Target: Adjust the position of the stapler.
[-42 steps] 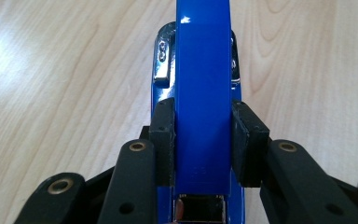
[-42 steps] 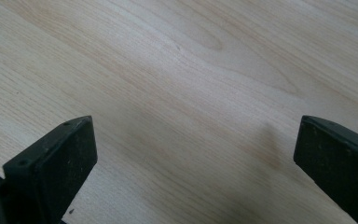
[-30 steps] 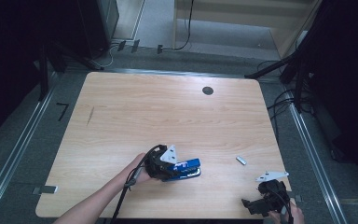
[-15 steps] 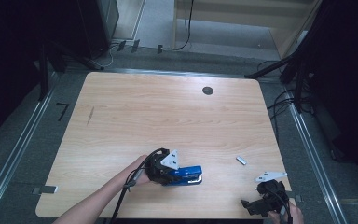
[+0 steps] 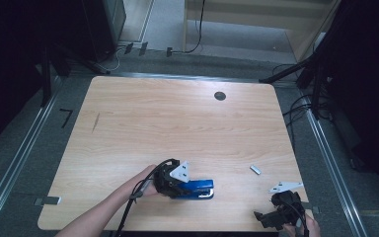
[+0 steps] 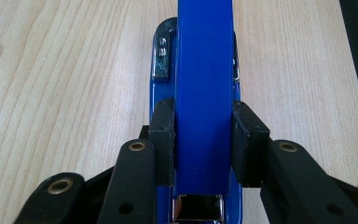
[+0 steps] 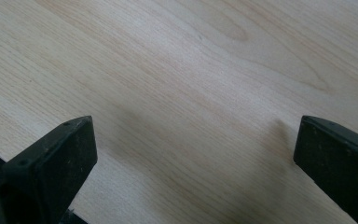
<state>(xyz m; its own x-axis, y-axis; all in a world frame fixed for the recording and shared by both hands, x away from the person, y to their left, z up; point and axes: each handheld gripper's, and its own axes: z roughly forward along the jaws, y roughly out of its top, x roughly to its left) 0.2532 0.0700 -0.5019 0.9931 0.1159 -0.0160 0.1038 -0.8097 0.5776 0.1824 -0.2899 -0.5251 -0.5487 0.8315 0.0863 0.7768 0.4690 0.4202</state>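
Your left gripper (image 5: 180, 183) has its jaws closed on the blue stapler (image 5: 197, 189), which lies flat on the wooden table (image 5: 177, 123), toward the near edge and a little left of the middle of that edge. In the left gripper view the two black pads (image 6: 163, 140) press against the stapler's (image 6: 204, 93) blue top arm from either side, near its back end, and the stapler's nose points straight away from the gripper (image 6: 204, 144) along the wood. Measured from the stapler, the small metal strip (image 5: 255, 169) lies to its right and slightly farther from you, apart from it, with bare wood between them. The round dark hole (image 5: 220, 96) in the table sits well beyond the stapler, toward the far edge. Your right gripper (image 5: 276, 217) rests well to the right of the stapler, at the near right corner of the table, past the metal strip. In the right gripper view its jaws stand wide apart over bare wood (image 7: 191, 93), with nothing between them (image 7: 193, 144).
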